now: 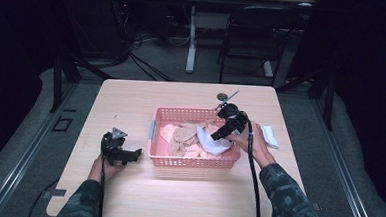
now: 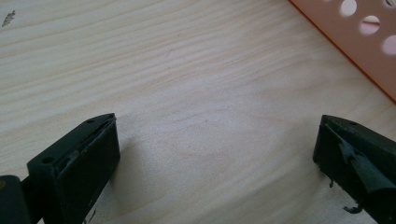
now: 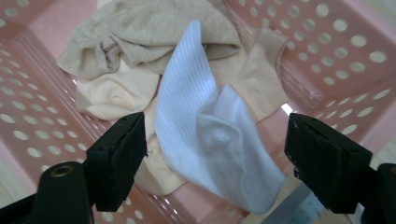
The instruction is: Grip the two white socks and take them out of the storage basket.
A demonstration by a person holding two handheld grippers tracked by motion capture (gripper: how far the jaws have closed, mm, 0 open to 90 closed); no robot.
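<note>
White sock (image 3: 210,135) between open right gripper (image 3: 215,154), pink basket (image 3: 336,42)

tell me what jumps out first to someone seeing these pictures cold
The pink basket in the middle of the wooden table draws the eye, heaped with beige socks and a white sock draped over its near right corner. The right gripper hangs just above that white sock with its jaws apart on either side of it, while the left gripper rests open on bare wood left of the basket.

Black chair (image 1: 252,34) beyond wooden table (image 1: 176,198)
</note>
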